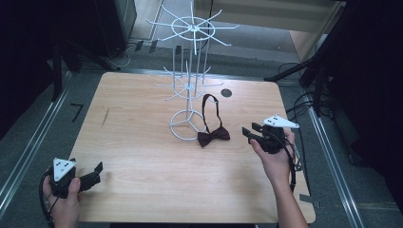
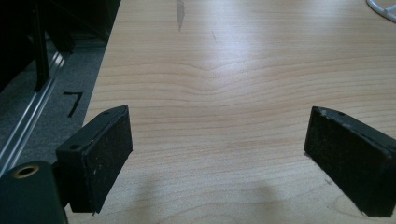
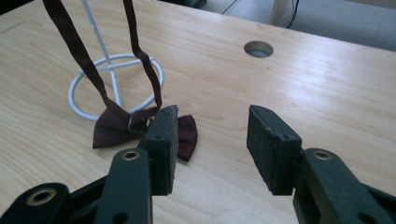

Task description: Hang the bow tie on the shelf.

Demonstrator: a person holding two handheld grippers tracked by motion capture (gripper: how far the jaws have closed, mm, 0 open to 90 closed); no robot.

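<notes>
High view: wooden table [image 1: 142, 190], white wire display rack [image 1: 190, 85] standing at 12 o'clock.
Bow tie: dark red bow tie [image 1: 213, 136] lying on the table, touching the rack's ring base, strap looping up.
Right gripper [image 1: 251, 130]: at 3 o'clock, jaws apart, empty, just beside the bow.
Left gripper [image 1: 97, 172]: at 8 o'clock, jaws wide apart over bare wood.

Both grippers are black with flat rectangular fingers [image 3: 273, 149], brass-ringed screw holes, grey triangular top plates and trailing cables.
</notes>
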